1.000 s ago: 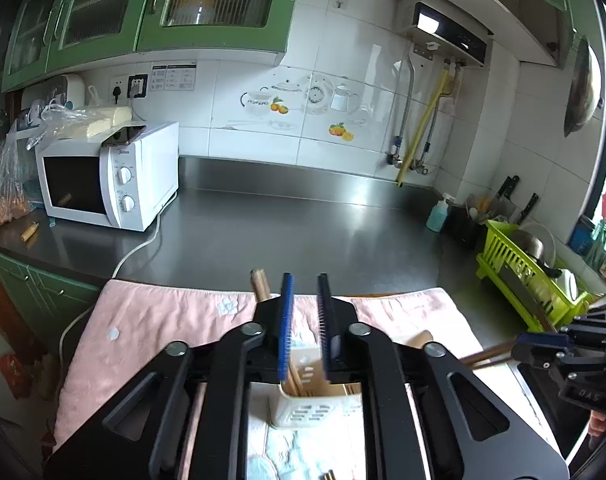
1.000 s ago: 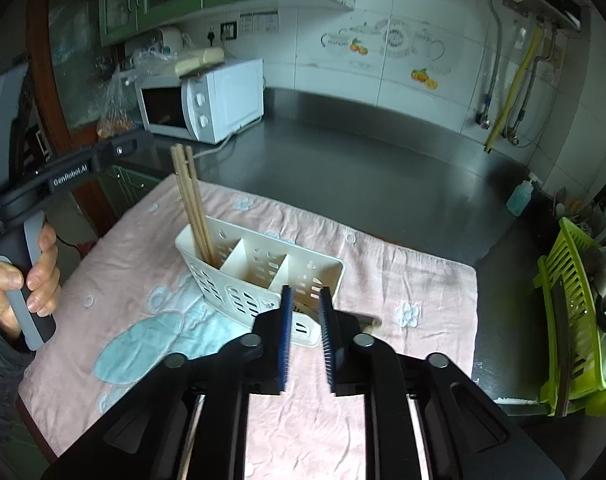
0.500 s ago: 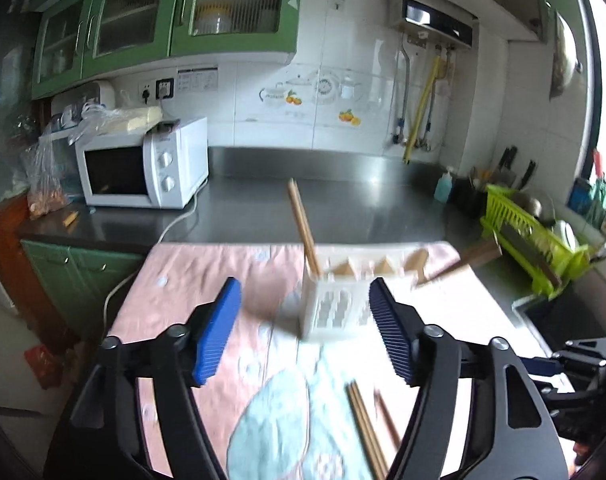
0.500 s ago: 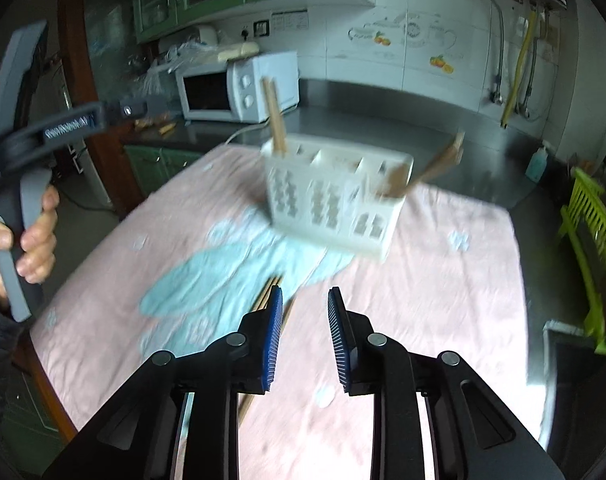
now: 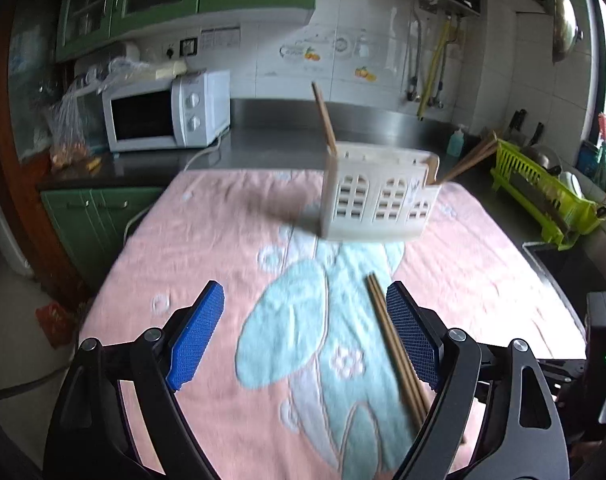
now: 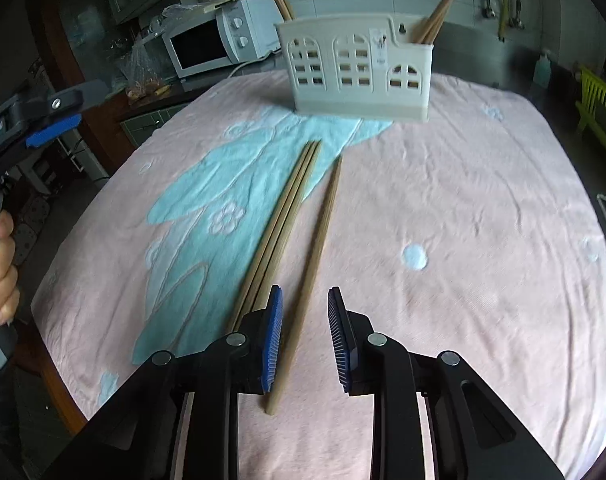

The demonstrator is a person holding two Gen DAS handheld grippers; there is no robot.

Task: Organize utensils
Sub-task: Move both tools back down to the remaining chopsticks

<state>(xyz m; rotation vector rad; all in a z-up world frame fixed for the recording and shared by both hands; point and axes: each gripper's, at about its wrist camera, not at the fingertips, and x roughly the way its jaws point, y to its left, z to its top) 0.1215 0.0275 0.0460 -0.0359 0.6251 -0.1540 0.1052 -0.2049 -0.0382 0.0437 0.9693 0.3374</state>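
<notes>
The left gripper (image 5: 305, 336) is wide open and holds nothing; it is above the towel (image 6: 483, 200), w/ two chopsticks (image 5: 395, 344) just beside its right finger. The right gripper (image 6: 305, 338) is partly open, empty, and the single chopstick (image 6: 315, 256) lies between its fingers, approx. along them. Risk: the pair of chopsticks (image 6: 281, 224) lies very near on the left, so closing could catch it too, or the thin stick could roll on the soft towel. The holder (image 6: 359, 68) stands at the far side, already w/ chopsticks inside.
</notes>
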